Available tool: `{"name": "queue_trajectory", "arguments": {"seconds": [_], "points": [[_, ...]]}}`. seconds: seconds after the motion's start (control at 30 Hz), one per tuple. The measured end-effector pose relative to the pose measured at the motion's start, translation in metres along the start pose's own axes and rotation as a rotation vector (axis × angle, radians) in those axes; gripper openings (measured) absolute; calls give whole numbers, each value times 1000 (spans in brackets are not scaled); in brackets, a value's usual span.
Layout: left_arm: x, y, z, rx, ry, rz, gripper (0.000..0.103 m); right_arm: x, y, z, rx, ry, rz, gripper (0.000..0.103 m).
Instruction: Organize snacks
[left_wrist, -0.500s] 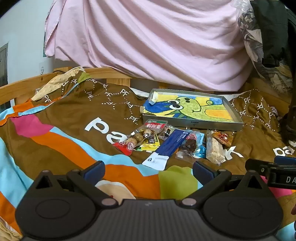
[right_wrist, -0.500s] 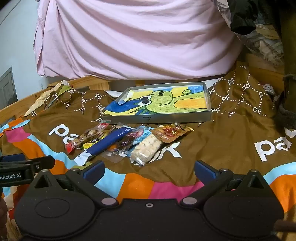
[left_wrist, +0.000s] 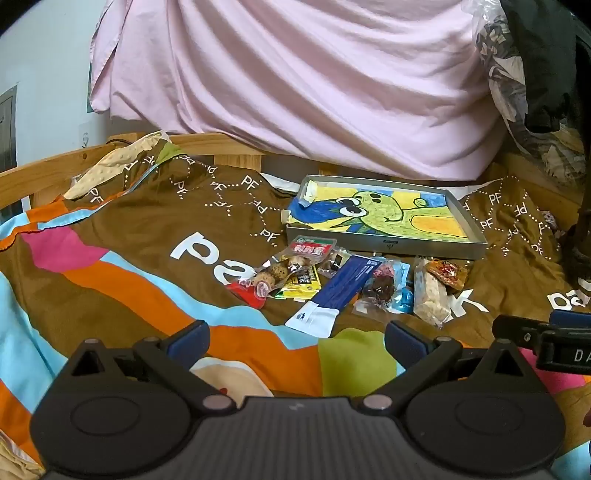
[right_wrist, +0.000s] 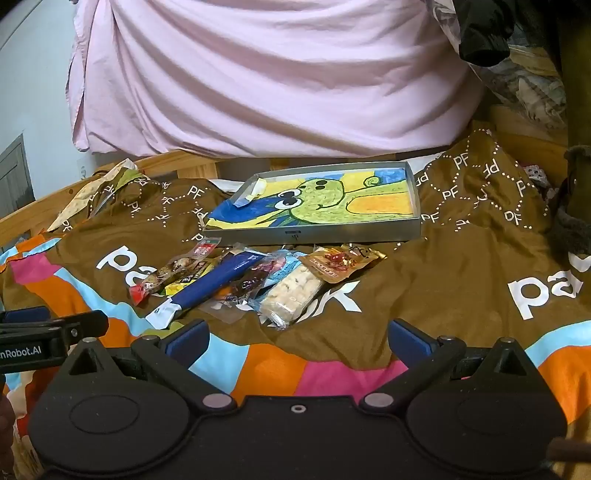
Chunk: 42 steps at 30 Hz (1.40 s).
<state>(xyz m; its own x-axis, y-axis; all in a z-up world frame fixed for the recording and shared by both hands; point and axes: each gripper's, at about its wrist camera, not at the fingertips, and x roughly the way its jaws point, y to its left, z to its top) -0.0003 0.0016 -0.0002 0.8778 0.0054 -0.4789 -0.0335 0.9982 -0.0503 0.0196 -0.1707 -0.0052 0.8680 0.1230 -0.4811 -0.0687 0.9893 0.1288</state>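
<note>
Matching the earlier frames, left gripper and right gripper hang wide and empty near the overlapping heap of foil snack packets, whose lower packs are half hidden, before the far shallow grey metal tray.

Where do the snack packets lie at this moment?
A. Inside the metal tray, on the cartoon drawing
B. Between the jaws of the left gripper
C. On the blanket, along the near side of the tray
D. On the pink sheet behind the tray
C: the snack packets lie in a row on the blanket before the metal tray, which holds only the drawing.
</note>
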Motion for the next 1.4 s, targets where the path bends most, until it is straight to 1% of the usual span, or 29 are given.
{"name": "queue_trajectory", "arguments": {"seconds": [1.4], "points": [[1,-1,0,2,3,5,103,3,-3,-1,6,5,5,102]]}}
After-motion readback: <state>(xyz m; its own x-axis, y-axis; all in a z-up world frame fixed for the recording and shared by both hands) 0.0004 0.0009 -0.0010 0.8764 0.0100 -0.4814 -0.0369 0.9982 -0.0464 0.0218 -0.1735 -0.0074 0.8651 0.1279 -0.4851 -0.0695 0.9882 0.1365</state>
